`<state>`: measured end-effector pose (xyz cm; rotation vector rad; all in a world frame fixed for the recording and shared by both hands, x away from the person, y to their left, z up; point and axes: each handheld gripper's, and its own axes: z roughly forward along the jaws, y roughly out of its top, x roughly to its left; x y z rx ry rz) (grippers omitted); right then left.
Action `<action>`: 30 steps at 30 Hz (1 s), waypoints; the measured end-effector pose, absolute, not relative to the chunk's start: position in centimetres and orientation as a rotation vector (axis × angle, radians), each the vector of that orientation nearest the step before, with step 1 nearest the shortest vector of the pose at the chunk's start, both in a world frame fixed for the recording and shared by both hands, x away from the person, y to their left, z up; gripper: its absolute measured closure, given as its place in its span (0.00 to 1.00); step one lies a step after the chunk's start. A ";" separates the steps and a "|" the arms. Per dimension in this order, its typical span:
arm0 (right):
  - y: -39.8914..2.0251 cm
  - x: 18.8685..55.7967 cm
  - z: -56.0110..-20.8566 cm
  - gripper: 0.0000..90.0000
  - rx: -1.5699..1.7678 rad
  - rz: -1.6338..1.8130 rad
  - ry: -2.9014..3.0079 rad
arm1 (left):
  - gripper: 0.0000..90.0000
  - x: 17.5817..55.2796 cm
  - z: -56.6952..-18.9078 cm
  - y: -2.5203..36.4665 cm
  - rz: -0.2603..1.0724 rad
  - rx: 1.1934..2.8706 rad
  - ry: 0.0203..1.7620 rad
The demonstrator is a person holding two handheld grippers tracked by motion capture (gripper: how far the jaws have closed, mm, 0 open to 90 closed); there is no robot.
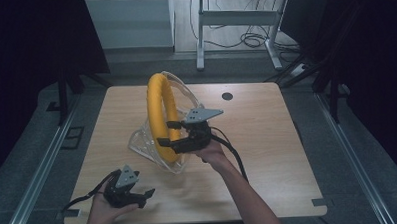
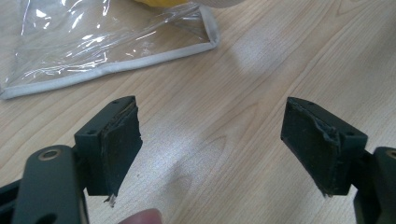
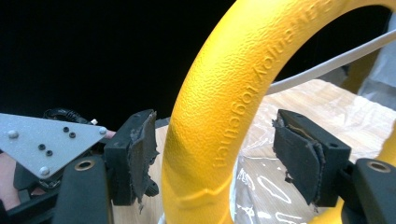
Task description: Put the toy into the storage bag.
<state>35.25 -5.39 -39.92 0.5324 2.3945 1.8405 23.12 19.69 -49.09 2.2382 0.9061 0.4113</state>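
Observation:
A big yellow ring (image 1: 158, 103) stands upright at the middle of the wooden table, its lower part inside a clear plastic bag (image 1: 142, 141) with a white edge. My right gripper (image 1: 165, 133) reaches in from the right at the ring's lower half. In the right gripper view the yellow ring (image 3: 219, 102) passes between the jaws of the right gripper (image 3: 215, 154), which stand apart, with a gap at the right pad (image 3: 303, 158). My left gripper (image 1: 144, 198) rests low near the table's front left. The left gripper (image 2: 212, 149) is open over bare wood, short of the bag (image 2: 93, 42).
The table (image 1: 267, 139) has a small black round hole (image 1: 227, 96) at the back. A white desk frame (image 1: 233, 20) and cables stand on the floor behind. Dark curtains hang on both sides. Bare wood lies right of the ring.

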 end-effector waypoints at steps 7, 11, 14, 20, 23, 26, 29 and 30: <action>-7.2 34.7 -39.8 0.34 0.532 1.831 2.368 | 0.22 23.1 -49.1 19.7 0.416 2.238 0.906; -9.0 34.2 -40.3 0.35 0.547 1.794 2.359 | 0.22 23.1 -49.1 19.7 0.417 2.239 0.908; -10.3 33.9 -40.6 0.35 0.564 1.776 2.349 | 0.22 23.1 -49.1 19.7 0.416 2.238 0.912; -13.4 33.3 -41.6 0.35 0.623 1.742 2.317 | 0.22 23.2 -49.2 19.7 0.414 2.237 0.917; -15.0 33.1 -42.1 0.36 0.659 1.723 2.306 | 0.22 23.2 -49.2 19.6 0.413 2.238 0.918; -15.8 32.9 -42.6 0.36 0.675 1.709 2.304 | 0.22 23.2 -49.2 19.6 0.414 2.239 0.919; -17.6 32.5 -44.0 0.36 0.726 1.668 2.309 | 0.22 23.2 -49.2 19.6 0.412 2.238 0.922; -18.0 32.4 -44.4 0.36 0.738 1.666 2.307 | 0.22 23.2 -49.3 19.6 0.412 2.240 0.921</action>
